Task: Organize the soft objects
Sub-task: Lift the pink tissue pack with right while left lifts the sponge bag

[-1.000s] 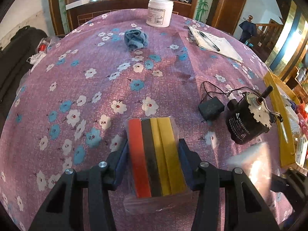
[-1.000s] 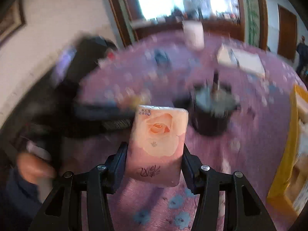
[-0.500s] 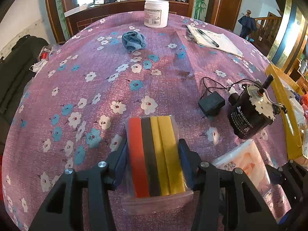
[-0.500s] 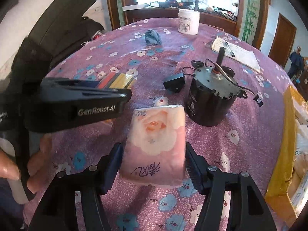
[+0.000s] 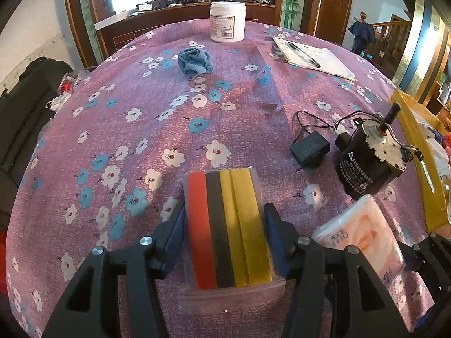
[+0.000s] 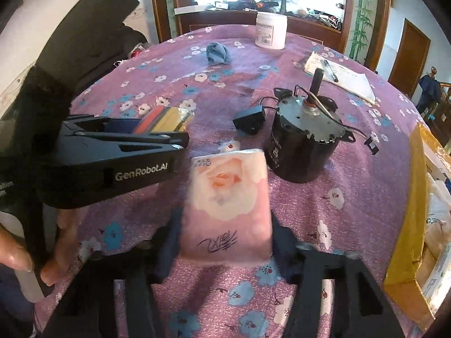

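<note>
At the lower centre of the left wrist view, the left gripper (image 5: 225, 222) has its fingers (image 5: 174, 225) about half open, just having eased wider, either side of a clear pack of red, black and yellow sponges (image 5: 228, 225) lying on the flowered bench (image 5: 141, 107). At the lower centre of the right wrist view, the right gripper (image 6: 224, 231) has just narrowed, its fingers (image 6: 169, 236) pressing both sides of a pink rose-print tissue pack (image 6: 227, 202). A black motor (image 6: 301, 146) stands just beyond it at the right of the frame; a crumpled blue cloth (image 5: 194, 62) lies towards the top.
</note>
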`<state>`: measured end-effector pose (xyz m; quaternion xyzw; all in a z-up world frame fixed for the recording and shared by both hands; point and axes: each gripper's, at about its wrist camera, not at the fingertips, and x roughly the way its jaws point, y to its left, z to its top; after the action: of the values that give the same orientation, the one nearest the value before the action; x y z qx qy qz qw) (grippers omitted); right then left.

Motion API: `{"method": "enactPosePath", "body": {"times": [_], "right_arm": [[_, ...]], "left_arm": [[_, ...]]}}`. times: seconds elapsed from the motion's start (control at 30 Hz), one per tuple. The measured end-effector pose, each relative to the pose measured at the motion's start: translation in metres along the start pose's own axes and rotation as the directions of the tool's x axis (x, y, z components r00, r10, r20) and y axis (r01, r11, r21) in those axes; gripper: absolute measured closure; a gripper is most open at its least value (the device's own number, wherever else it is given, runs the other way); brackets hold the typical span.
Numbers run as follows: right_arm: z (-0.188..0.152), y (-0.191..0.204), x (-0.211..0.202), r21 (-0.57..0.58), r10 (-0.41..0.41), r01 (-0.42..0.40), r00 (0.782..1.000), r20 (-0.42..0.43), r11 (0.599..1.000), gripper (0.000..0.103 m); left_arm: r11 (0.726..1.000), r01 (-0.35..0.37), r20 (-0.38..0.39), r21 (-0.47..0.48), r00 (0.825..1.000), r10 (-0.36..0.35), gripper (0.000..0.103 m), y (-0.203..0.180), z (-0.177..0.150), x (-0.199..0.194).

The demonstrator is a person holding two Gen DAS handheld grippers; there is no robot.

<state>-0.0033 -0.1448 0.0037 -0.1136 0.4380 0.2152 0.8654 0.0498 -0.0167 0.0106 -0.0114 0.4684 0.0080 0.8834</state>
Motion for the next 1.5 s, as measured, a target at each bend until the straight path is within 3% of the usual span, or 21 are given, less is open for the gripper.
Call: {"method": "enactPosePath", "body": {"times": [0.3, 0.97, 1.5], "right_arm": [[0.001, -0.002, -0.003, 0.016, -0.012, 0.012, 1.000, 0.022, 1.000, 0.047], [0.004, 0.002, -0.015, 0.003, -0.008, 0.008, 0.996, 0.084, 1.000, 0.047], [0.005, 0.002, -0.027, 0.009, 0.004, -0.005, 0.991, 0.134, 1.000, 0.047]], "left_arm": [[1.000, 0.015, 0.000, -0.021, 1.000, -0.015, 0.059, 0.005, -0.001, -0.004], [0.996, 0.051, 0.122, -0.079, 0.992, -0.041, 0.059, 0.015, 0.004, -0.031], [0.993, 0.065, 0.154, -0.100, 0.987, -0.049, 0.059, 0.020, 0.005, -0.040]]}}
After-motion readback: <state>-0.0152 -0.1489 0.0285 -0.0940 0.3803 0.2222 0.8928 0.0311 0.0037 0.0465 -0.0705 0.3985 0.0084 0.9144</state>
